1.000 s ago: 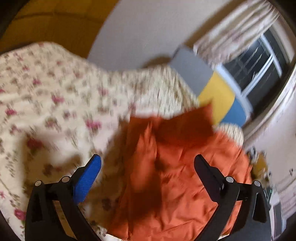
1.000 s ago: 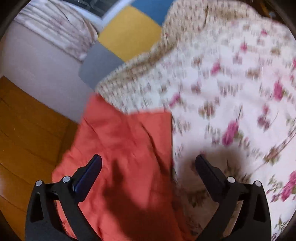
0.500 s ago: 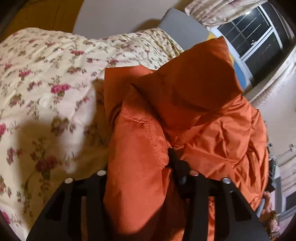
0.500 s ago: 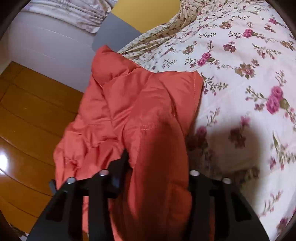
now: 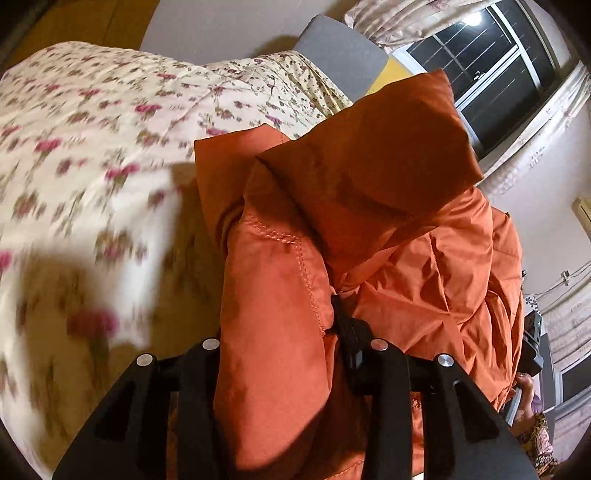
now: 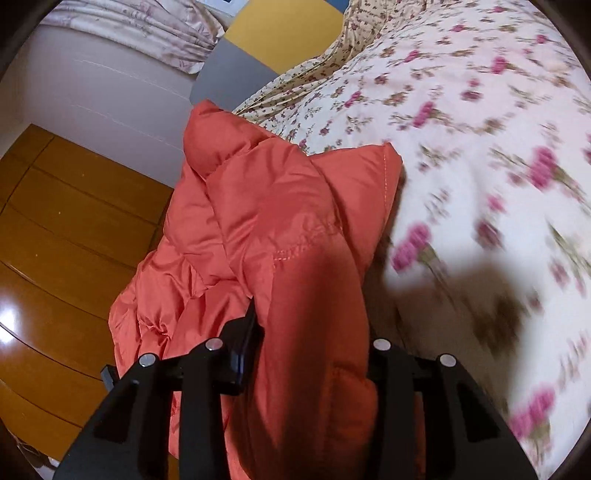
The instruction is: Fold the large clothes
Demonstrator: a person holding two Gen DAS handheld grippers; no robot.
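Closest to each camera, a thick fold of the orange padded jacket (image 5: 280,332) fills the gap between black fingers. The left hand-held gripper (image 5: 284,354) is clamped onto a stitched, quilted edge of the garment, its fingers pressed in from both sides. The right hand-held gripper (image 6: 306,350) is likewise closed tight on a bunched fold of the orange padded jacket (image 6: 295,258), with a line of stitching showing just above the grasp. Beyond the grips, the jacket bulges in puffy, wrinkled panels and appears lifted, its free parts hanging beside the edge of the bed (image 5: 92,155). A darker, shaded flap rises at its top in the left view. The bed (image 6: 480,129) carries a cream quilt printed with pink roses, and the grippers' shadows fall on it near the garment. Past the bed's edge in the right view lies a glossy wooden floor (image 6: 66,240). Farther off stand a headboard of grey and yellow panels (image 6: 258,48), a pale curtain (image 6: 140,26), and in the left view a dark window (image 5: 491,70).
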